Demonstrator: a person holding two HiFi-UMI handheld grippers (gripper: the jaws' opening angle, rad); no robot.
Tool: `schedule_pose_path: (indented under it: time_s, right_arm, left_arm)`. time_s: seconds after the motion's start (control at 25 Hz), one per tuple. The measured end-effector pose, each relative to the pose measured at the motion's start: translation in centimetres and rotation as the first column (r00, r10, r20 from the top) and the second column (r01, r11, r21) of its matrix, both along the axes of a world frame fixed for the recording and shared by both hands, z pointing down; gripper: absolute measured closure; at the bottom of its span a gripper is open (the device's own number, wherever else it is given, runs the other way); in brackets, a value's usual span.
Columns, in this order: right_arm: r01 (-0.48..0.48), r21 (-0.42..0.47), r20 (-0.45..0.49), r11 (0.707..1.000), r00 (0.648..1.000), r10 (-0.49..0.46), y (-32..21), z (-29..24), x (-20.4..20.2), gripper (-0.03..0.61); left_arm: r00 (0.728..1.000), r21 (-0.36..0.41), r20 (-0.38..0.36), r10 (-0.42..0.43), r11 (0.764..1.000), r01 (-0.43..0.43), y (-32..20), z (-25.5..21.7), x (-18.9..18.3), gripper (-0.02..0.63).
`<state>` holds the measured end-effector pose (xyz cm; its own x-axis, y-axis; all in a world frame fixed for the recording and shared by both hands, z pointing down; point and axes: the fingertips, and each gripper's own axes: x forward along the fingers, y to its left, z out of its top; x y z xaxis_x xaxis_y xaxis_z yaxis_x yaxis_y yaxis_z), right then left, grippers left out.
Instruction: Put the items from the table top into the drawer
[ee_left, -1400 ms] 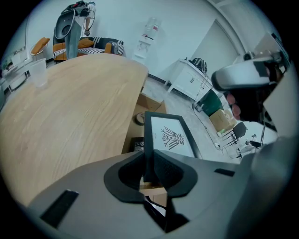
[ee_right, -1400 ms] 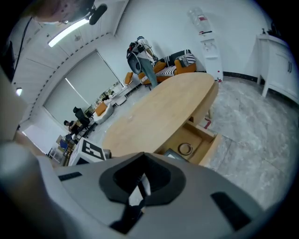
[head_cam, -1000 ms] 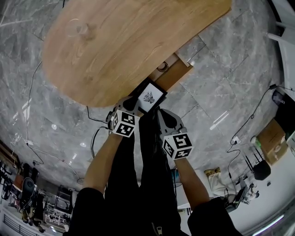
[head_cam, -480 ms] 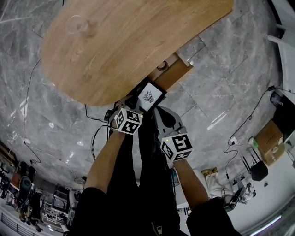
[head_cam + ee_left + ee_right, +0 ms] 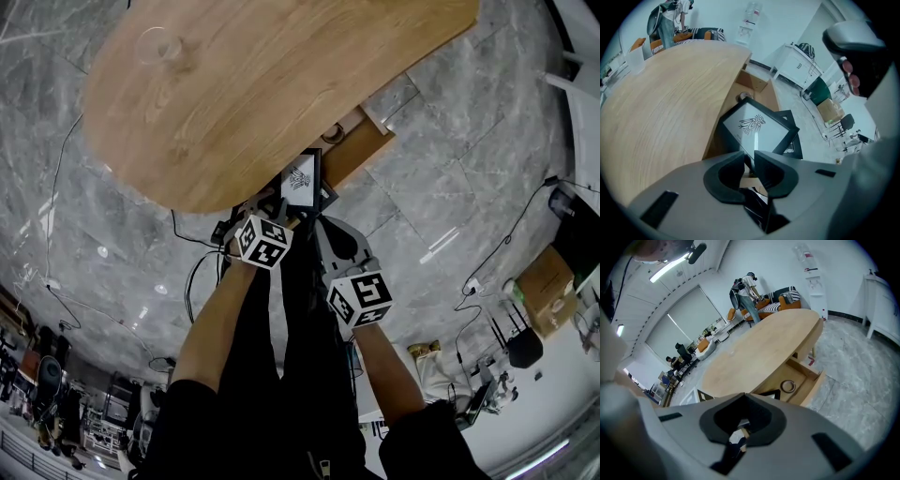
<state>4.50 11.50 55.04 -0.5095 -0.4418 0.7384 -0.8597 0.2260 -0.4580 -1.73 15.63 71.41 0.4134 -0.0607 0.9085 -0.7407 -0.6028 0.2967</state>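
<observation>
A black rectangular picture frame with a white print of a winged creature (image 5: 754,125) is pinched by the left gripper (image 5: 751,157). The jaws are closed on the frame's lower edge, and the frame is held tilted, rising up and away from the jaw tips. Just beyond this gripper, the frame is seen against the edge of the oval light-wood table top (image 5: 661,108). It is held in the air at the nearer end of the open wooden drawer (image 5: 757,85), which is pulled out from under the table. A small ring-shaped object (image 5: 744,96) is lying on the drawer's floor, farther from the jaws than the frame. The right gripper (image 5: 743,394) is held just beside the left one, on its right. Its jaws are pressed together with nothing between them, and the drawer is seen ahead of it, slightly to its right. A clear glass (image 5: 157,45) is standing on the table's far end, well apart from both grippers
</observation>
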Motion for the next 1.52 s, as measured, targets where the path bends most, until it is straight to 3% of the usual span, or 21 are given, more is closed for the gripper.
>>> schedule_pose_path:
  time_s: [0.12, 0.36, 0.48, 0.8, 0.96, 1.12, 1.28, 1.52]
  right_arm:
    - [-0.001, 0.003, 0.002, 1.000, 1.000, 0.001, -0.2, -0.1, -0.1, 0.568]
    - [-0.003, 0.012, 0.001, 1.000, 1.000, 0.003, -0.4, -0.5, -0.2, 0.568]
    - [-0.004, 0.017, 0.002, 1.000, 1.000, 0.004, -0.5, -0.9, -0.3, 0.568]
    - [0.001, 0.042, 0.010, 0.999, 1.000, -0.001, -1.4, -1.8, -1.2, 0.568]
    - [0.014, 0.068, 0.012, 0.998, 1.000, -0.015, -2.3, -2.5, -1.9, 0.568]
    - [0.041, 0.111, 0.016, 0.993, 0.999, -0.043, -4.2, -3.3, -3.1, 0.568]
    - [0.034, 0.144, 0.033, 0.989, 0.999, -0.039, -5.9, -4.6, -4.0, 0.568]
    - [0.114, 0.188, 0.003, 0.976, 0.993, -0.116, -6.3, -5.7, -6.1, 0.568]
  left_arm:
    - [1.000, -0.018, -0.008, 0.006, 1.000, -0.006, 0.2, 0.0, 0.0, 0.541]
    - [0.999, 0.020, -0.035, 0.025, 1.000, -0.024, 0.0, -1.6, -0.1, 0.540]
    - [0.997, 0.056, -0.063, 0.043, 0.998, -0.039, -0.6, -3.2, 0.1, 0.540]
    - [0.989, 0.158, -0.145, -0.001, 0.987, 0.025, -4.4, -7.0, 0.4, 0.540]
    - [0.986, 0.235, -0.164, 0.001, 0.971, 0.038, -7.6, -9.1, -0.5, 0.540]
    - [0.982, 0.275, -0.165, -0.088, 0.952, 0.132, -10.7, -10.5, -3.0, 0.532]
    - [0.976, 0.321, -0.151, -0.156, 0.926, 0.198, -13.5, -11.6, -6.2, 0.522]
    - [0.973, 0.425, -0.108, -0.204, 0.875, 0.231, -18.4, -13.9, -11.7, 0.486]
